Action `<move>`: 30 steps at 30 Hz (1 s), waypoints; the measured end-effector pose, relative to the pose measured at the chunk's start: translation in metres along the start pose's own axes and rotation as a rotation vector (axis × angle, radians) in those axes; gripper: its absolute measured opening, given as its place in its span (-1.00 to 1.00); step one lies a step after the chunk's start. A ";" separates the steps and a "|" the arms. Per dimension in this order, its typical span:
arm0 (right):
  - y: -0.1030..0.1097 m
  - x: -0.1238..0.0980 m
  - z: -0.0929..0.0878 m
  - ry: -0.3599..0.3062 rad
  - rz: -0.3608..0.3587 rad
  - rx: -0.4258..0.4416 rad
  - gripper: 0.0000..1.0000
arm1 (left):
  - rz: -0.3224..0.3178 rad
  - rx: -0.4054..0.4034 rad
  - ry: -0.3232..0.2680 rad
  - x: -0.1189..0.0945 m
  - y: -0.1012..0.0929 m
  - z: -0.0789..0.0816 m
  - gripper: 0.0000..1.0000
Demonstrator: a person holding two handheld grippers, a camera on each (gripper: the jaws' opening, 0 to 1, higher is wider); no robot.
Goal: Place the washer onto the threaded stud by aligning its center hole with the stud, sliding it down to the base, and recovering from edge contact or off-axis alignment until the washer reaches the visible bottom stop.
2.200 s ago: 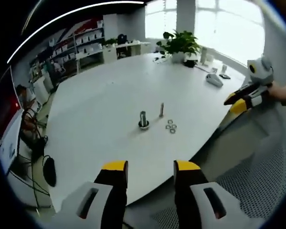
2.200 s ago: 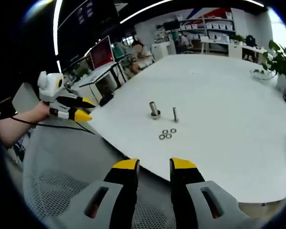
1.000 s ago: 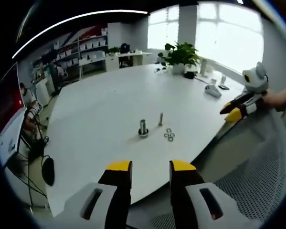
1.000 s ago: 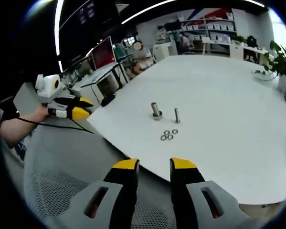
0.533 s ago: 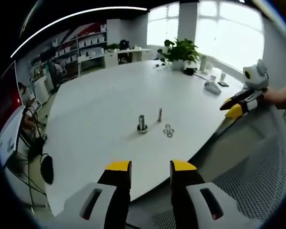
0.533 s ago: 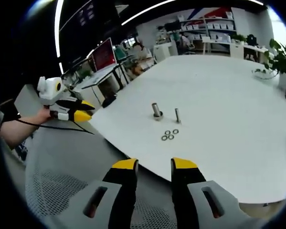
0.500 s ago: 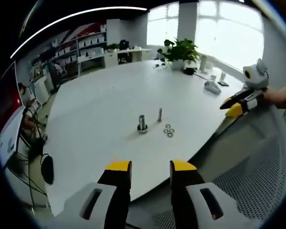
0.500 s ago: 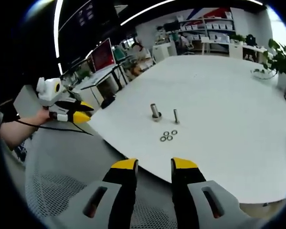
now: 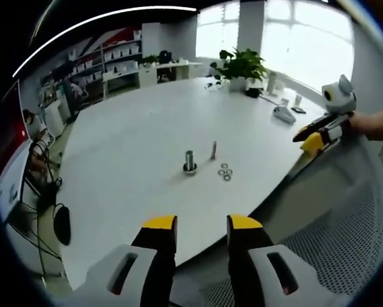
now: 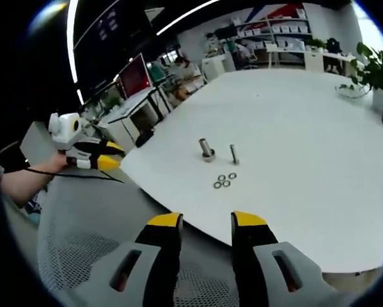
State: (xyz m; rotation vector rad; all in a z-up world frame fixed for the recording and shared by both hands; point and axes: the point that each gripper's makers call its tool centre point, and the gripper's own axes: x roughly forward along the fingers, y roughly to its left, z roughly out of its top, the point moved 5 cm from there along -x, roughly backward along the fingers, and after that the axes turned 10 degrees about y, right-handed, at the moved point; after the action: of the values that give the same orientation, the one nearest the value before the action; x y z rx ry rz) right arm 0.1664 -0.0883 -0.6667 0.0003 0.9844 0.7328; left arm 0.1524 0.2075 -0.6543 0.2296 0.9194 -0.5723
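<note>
On the big white table [image 9: 127, 141] a thin threaded stud [image 9: 213, 149] stands upright, with a thicker metal post [image 9: 190, 161] beside it. Three small washers [image 9: 225, 172] lie flat in a cluster just in front of the stud. The same stud [image 10: 233, 153], post [image 10: 206, 149] and washers [image 10: 222, 181] appear in the right gripper view. My left gripper [image 9: 201, 225] is open and empty, well back from the table edge. My right gripper [image 10: 206, 224] is open and empty too, short of the table. The right gripper [image 9: 316, 137] also hangs at the table's right edge, the left gripper [image 10: 98, 157] at its left.
A potted plant [image 9: 241, 64] and small items [image 9: 284, 114] sit at the table's far end. A mesh chair [image 10: 70, 256] lies below both grippers. Desks with a red monitor [image 10: 135, 73] and shelves [image 9: 108, 57] line the room beyond.
Both views have shifted slightly as the hands drift; the jaws keep the same gap. Stud, post and washers have not moved on the table.
</note>
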 end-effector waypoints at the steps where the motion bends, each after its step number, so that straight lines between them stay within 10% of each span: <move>1: 0.000 0.001 0.003 -0.008 0.001 -0.029 -0.35 | 0.001 0.000 0.000 0.000 0.000 0.000 -0.43; 17: -0.030 0.017 0.035 0.010 -0.013 -0.096 -0.35 | -0.027 0.024 0.032 0.003 -0.004 -0.003 -0.47; 30: -0.042 0.070 0.041 0.092 0.009 -0.128 -0.30 | -0.033 0.030 0.051 0.005 -0.005 -0.005 -0.47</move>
State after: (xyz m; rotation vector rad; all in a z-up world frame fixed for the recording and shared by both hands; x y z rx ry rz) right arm 0.2447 -0.0678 -0.7093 -0.1420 1.0236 0.8085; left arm 0.1488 0.2037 -0.6613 0.2575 0.9661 -0.6136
